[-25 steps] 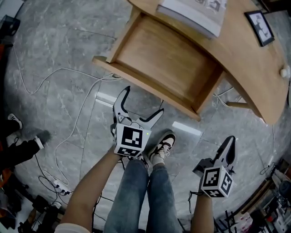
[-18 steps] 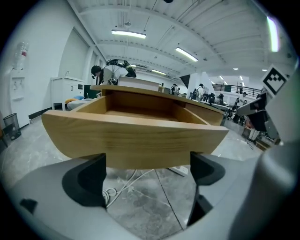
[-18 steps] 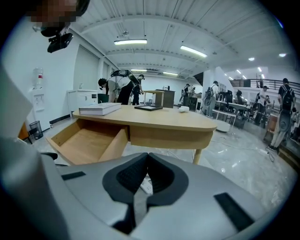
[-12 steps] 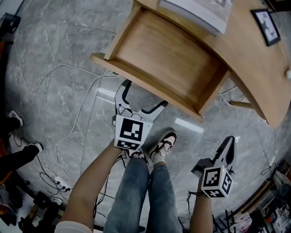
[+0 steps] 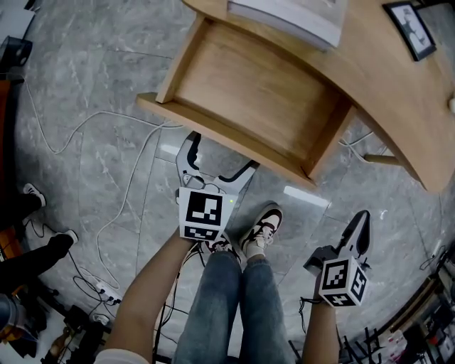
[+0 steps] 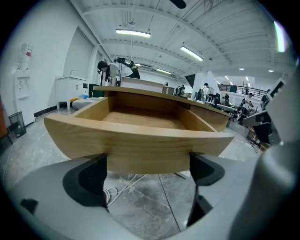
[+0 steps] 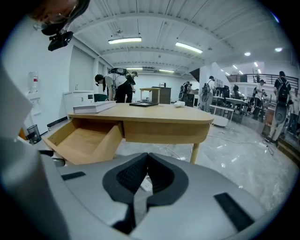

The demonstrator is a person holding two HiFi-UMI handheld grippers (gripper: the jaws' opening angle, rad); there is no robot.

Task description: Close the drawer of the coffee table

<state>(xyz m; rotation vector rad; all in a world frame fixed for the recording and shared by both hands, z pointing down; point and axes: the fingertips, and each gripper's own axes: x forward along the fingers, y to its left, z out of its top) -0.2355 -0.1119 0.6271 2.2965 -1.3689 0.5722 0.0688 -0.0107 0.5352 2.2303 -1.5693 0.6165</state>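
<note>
- The right gripper [image 5: 361, 224] hangs low over bare grey floor [image 5: 85, 71]. Its fingers are pressed together on nothing, well apart from the furniture.
- The left gripper [image 5: 224, 151] is just ahead of the person's shoe [image 5: 261, 226]. Its fingers are spread wide, with the tips at the lower edge of the drawer's front panel [image 5: 213, 128]; whether they touch it cannot be told.
- White cables [image 5: 121, 185] cross the open floor to the left.
- The drawer [image 5: 178, 60] stands pulled far out from under the curved worktop [image 5: 398, 99], its side walls exposed.
- A book [image 5: 291, 14] lies at the worktop's near edge above the drawer, and a picture frame [image 5: 411, 28] lies further right.
</note>
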